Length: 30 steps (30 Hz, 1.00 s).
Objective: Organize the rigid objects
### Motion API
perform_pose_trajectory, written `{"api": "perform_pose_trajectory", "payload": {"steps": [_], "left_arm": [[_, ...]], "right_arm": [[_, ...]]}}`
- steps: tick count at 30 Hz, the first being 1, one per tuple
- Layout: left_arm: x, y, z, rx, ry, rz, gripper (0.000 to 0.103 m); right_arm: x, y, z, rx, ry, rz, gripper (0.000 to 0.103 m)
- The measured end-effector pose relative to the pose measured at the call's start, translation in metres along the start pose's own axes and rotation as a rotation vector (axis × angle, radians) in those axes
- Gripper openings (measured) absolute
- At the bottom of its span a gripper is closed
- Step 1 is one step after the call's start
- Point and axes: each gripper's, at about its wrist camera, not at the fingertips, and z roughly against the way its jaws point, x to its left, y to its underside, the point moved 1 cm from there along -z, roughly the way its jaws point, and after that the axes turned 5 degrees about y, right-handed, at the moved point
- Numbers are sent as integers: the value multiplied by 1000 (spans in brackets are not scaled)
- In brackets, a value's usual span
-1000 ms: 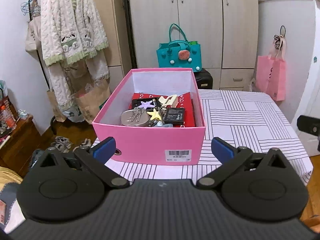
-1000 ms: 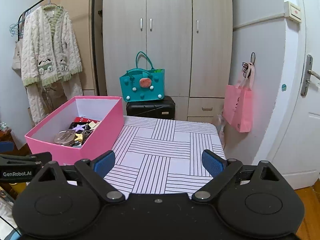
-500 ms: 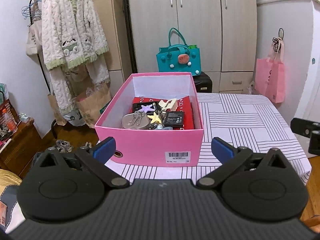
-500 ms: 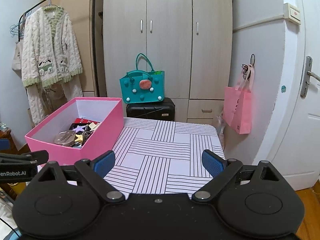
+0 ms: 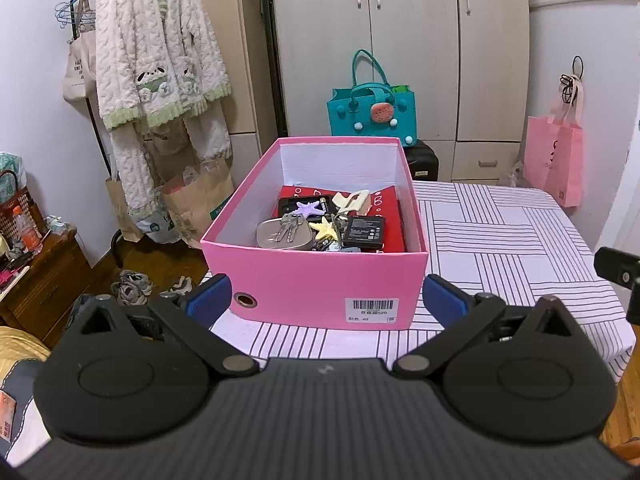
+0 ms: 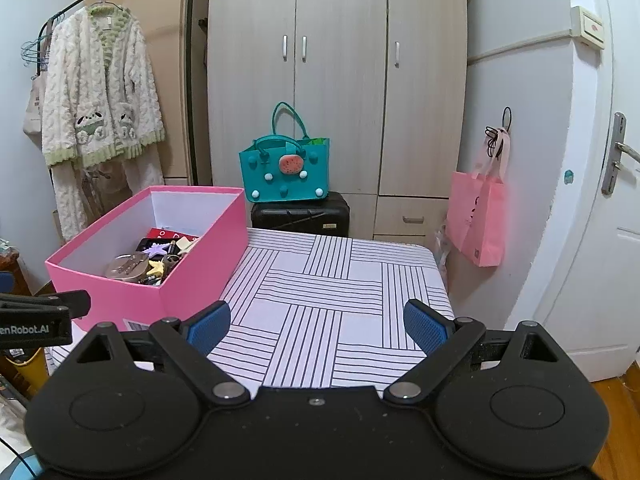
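A pink box (image 5: 316, 280) (image 6: 188, 296) stands on the left part of a striped table (image 5: 500, 232) (image 6: 332, 296). Inside it lie a silver tin with keys (image 5: 284, 234), a yellow star (image 5: 326, 229), a purple star (image 5: 309, 209), a black battery (image 5: 365, 232), a cream clip (image 5: 352, 200) and a red flat item (image 5: 386, 200). My left gripper (image 5: 326, 300) hovers open just in front of the box, nothing between its fingers. My right gripper (image 6: 316, 322) hangs open over the table's near edge, right of the box, holding nothing.
A wardrobe (image 6: 336, 80) fills the back wall. A teal bag (image 6: 286, 172) sits on a black case (image 6: 300, 216). A pink bag (image 6: 478, 216) hangs by the white door (image 6: 592, 200). A clothes rack with a robe (image 5: 160, 60) and a wooden cabinet (image 5: 36, 276) stand at left.
The left gripper has drawn back and risen slightly, so the box sits lower and a little smaller in its view. The right gripper has barely moved. Both stay open.
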Motion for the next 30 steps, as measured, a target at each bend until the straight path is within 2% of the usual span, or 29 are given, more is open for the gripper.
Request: {"api": "perform_pose_trajectory", "payload": {"steps": [7, 19, 30], "left_arm": [[0, -1, 0, -4, 0, 1, 103], [2, -1, -9, -17, -52, 13, 103], [-1, 1, -5, -34, -31, -2, 103]], "right_arm": [[1, 1, -2, -4, 11, -5, 96], [3, 4, -1, -40, 30, 1, 96], [2, 7, -4, -28, 29, 4, 96]]}}
